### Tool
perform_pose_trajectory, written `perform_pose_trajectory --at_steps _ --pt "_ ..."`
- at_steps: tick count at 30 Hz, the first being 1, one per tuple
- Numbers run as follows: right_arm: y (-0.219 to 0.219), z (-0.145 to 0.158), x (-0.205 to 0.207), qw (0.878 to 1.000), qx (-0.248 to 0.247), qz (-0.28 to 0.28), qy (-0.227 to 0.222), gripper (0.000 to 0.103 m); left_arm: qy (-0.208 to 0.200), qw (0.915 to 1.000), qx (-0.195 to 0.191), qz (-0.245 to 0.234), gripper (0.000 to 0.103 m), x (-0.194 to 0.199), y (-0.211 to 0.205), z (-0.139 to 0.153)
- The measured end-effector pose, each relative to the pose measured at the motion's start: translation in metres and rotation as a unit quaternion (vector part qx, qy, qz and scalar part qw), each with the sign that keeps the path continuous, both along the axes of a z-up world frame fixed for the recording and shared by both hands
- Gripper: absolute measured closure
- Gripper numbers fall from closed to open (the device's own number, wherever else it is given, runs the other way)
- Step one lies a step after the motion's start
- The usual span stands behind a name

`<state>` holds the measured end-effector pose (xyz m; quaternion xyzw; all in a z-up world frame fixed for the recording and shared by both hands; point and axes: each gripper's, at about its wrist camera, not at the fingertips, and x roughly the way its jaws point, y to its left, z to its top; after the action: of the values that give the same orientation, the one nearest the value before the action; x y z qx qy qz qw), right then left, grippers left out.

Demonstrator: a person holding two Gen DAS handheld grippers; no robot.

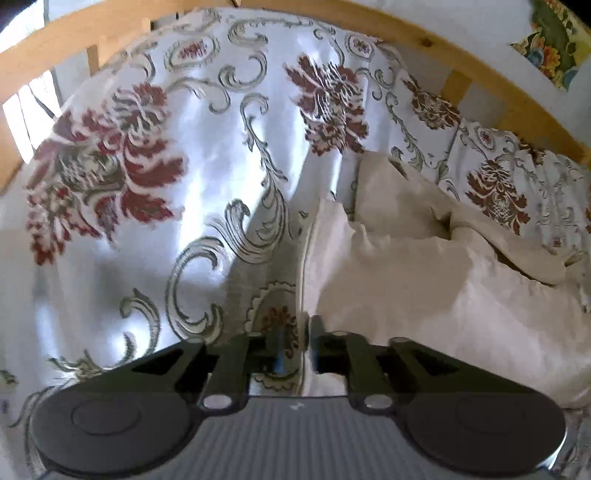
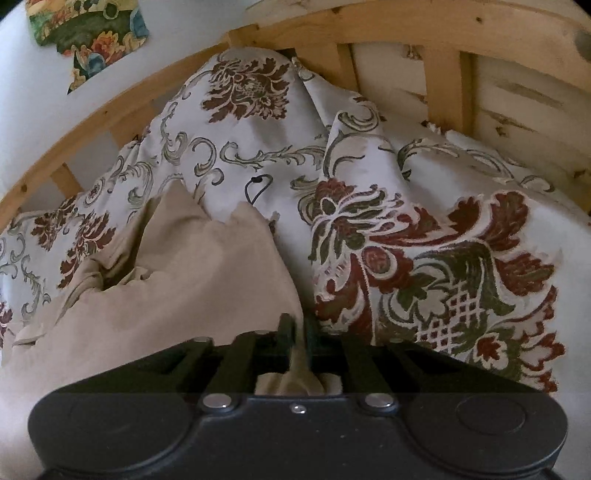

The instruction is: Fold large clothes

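A large cream-beige garment point(image 1: 406, 280) lies crumpled on a floral bedspread point(image 1: 207, 155). My left gripper point(image 1: 308, 343) is shut on the garment's left edge, which runs up between the fingers. In the right wrist view the same beige garment point(image 2: 192, 273) spreads to the left and ahead. My right gripper point(image 2: 297, 332) is shut on a fold of the garment, with cloth bunched between the fingers and behind them. Both grippers hold the cloth low over the bedspread point(image 2: 443, 258).
A wooden slatted bed frame point(image 1: 491, 74) curves behind the bedding and also shows in the right wrist view point(image 2: 406, 33). A colourful floral cloth point(image 2: 85, 33) hangs on the white wall. A thin black loop point(image 2: 256, 188) lies on the bedspread.
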<state>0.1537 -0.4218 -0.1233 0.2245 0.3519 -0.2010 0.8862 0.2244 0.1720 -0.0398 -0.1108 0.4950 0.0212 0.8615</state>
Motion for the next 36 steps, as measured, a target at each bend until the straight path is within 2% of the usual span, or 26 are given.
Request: perform_pose_trajectory --at_steps 1,2,3,5,7,8,10,12,15,17,18,19,21,23,26,28,32,35,36 --pt "-0.001 0.002 -0.002 1.0 0.005 -0.003 -0.01 0.078 -0.004 1.0 0.009 0.003 0.043 -0.002 -0.002 0.003" --pt "-0.002 0.005 -0.005 1.0 0.01 -0.007 -0.024 0.066 -0.01 0.9997 0.02 0.01 0.027 -0.003 -0.002 0.007" --pt "-0.002 0.009 -0.007 0.999 0.011 -0.009 -0.036 0.054 -0.023 0.9988 0.037 0.021 0.025 -0.007 -0.005 0.013" --pt "0.005 0.018 -0.01 0.998 -0.016 -0.007 -0.057 0.043 -0.05 0.996 0.07 0.025 0.021 -0.011 -0.015 0.022" --pt "0.022 0.028 -0.007 0.995 -0.073 0.015 -0.069 0.037 -0.092 0.9918 0.088 0.013 0.015 -0.016 -0.033 0.029" --pt "0.034 0.032 -0.004 0.991 -0.106 0.034 -0.076 0.033 -0.117 0.9892 0.087 0.006 0.009 -0.019 -0.043 0.032" --pt "0.066 0.038 0.004 0.979 -0.16 0.076 -0.096 0.024 -0.166 0.983 0.075 -0.023 0.007 -0.02 -0.073 0.031" --pt "0.102 0.039 0.014 0.963 -0.206 0.125 -0.121 0.012 -0.203 0.9749 0.074 -0.055 0.007 -0.02 -0.101 0.025" --pt "0.155 0.031 0.025 0.926 -0.269 0.218 -0.152 0.008 -0.238 0.9598 0.1 -0.111 0.007 -0.013 -0.141 0.007" --pt "0.178 0.018 0.033 0.9 -0.306 0.272 -0.152 0.007 -0.235 0.9535 0.123 -0.143 0.007 -0.002 -0.161 -0.013" --pt "0.186 0.012 0.038 0.891 -0.321 0.287 -0.145 0.006 -0.227 0.9537 0.129 -0.15 0.007 0.004 -0.166 -0.021" --pt "0.19 0.006 0.042 0.887 -0.329 0.294 -0.138 0.006 -0.217 0.9549 0.129 -0.156 0.007 0.01 -0.17 -0.03" --pt "0.19 -0.001 0.055 0.892 -0.325 0.287 -0.126 0.005 -0.208 0.9561 0.133 -0.159 0.007 0.017 -0.173 -0.045" --pt "0.182 -0.005 0.064 0.905 -0.311 0.265 -0.115 0.004 -0.213 0.9567 0.138 -0.142 0.0 0.019 -0.169 -0.058" --pt "0.174 -0.022 0.079 0.917 -0.31 0.238 -0.084 0.001 -0.209 0.9663 0.098 -0.114 0.0 0.027 -0.155 -0.076" --pt "0.174 -0.037 0.085 0.919 -0.303 0.243 -0.065 0.001 -0.202 0.9705 0.079 -0.106 0.0 0.034 -0.148 -0.084" --pt "0.172 -0.054 0.091 0.923 -0.291 0.247 -0.046 0.001 -0.206 0.9677 0.089 -0.115 0.0 0.034 -0.145 -0.092" --pt "0.175 -0.051 0.088 0.918 -0.305 0.25 -0.047 0.001 -0.204 0.9704 0.094 -0.088 0.001 0.028 -0.143 -0.081" --pt "0.176 -0.047 0.085 0.915 -0.311 0.252 -0.05 0.001 -0.205 0.9724 0.084 -0.073 0.001 0.025 -0.14 -0.074"
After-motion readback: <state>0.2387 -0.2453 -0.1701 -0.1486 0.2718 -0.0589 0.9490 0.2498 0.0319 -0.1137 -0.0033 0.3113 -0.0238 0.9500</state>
